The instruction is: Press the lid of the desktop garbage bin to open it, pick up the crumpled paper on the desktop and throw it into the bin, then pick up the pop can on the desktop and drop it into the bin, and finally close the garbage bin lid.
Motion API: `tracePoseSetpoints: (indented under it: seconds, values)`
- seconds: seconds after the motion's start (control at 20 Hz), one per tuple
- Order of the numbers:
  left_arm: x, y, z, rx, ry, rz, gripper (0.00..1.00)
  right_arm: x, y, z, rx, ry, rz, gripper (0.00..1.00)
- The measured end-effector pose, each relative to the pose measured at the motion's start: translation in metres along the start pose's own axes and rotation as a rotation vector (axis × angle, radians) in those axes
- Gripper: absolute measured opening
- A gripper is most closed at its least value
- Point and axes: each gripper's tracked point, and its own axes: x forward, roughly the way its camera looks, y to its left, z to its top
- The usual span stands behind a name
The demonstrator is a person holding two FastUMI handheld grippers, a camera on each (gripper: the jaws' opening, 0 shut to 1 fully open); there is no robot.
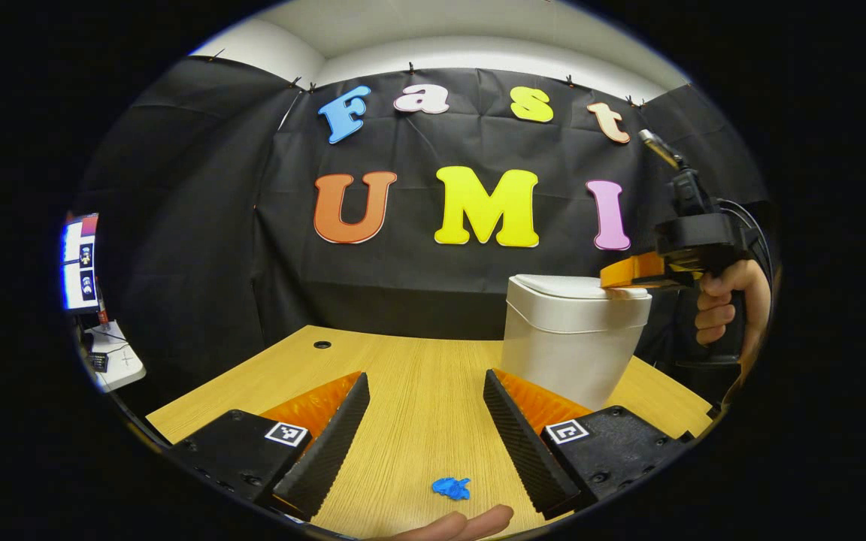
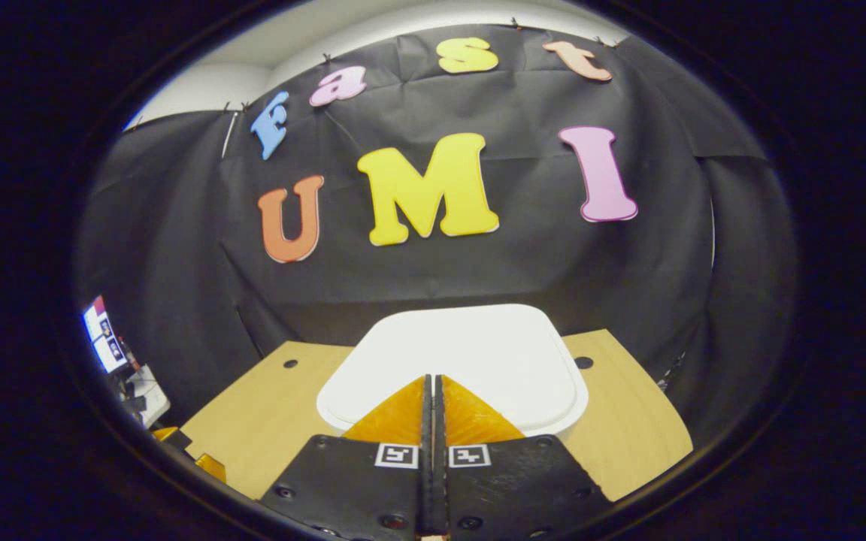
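Right gripper pinched fully closed, tips over the white bin's closed lid, left gripper spread wide and holding nothing above bare desk, bin far right, small blue scrap near, monitor far left.

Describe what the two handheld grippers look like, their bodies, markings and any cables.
Left gripper: two black blocky bodies, each with a small square black-and-white marker, and long ribbed wedge jaws. Right gripper: the same black bodies with paired square markers. In the left gripper view it has a black pistol handle held by a bare hand, with black cables behind.
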Motion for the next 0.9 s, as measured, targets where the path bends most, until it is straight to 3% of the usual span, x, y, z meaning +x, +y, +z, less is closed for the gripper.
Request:
tracePoseSetpoints:
  seconds: [0.15, 0.3, 0.35, 0.4, 0.5, 0.55, 0.8, 0.9]
  values:
    - [0.002, 0.002, -0.001, -0.002, 0.006, 0.002, 0.98, -0.019, 0.009, -0.001, 0.027, -0.076, 0.074, 0.0]
    - [0.003, 0.003, -0.004, -0.005, 0.014, 0.0, 0.99, -0.038, 0.007, -0.017, -0.001, -0.085, 0.073, 0.03]
    - [0.003, 0.002, -0.004, -0.001, 0.016, 0.0, 0.99, -0.049, 0.004, -0.014, -0.006, -0.116, 0.058, 0.25]
    - [0.004, 0.002, -0.004, 0.003, 0.015, -0.001, 0.99, -0.054, -0.001, -0.013, -0.009, -0.151, 0.047, 0.28]
    - [0.003, -0.006, -0.004, 0.004, 0.019, -0.037, 0.99, -0.071, 0.0, -0.016, -0.011, -0.19, 0.053, 0.44]
    - [0.002, -0.011, -0.005, 0.005, 0.015, -0.065, 0.99, -0.078, -0.004, -0.019, -0.012, -0.198, 0.046, 0.67]
    - [0.005, -0.015, -0.011, 0.026, 0.036, -0.073, 0.99, -0.107, -0.025, -0.043, -0.11, -0.187, -0.002, 0.83]
    - [0.008, -0.015, -0.014, 0.044, 0.043, -0.075, 0.99, -0.116, -0.026, -0.055, -0.14, -0.176, 0.014, 0.88]
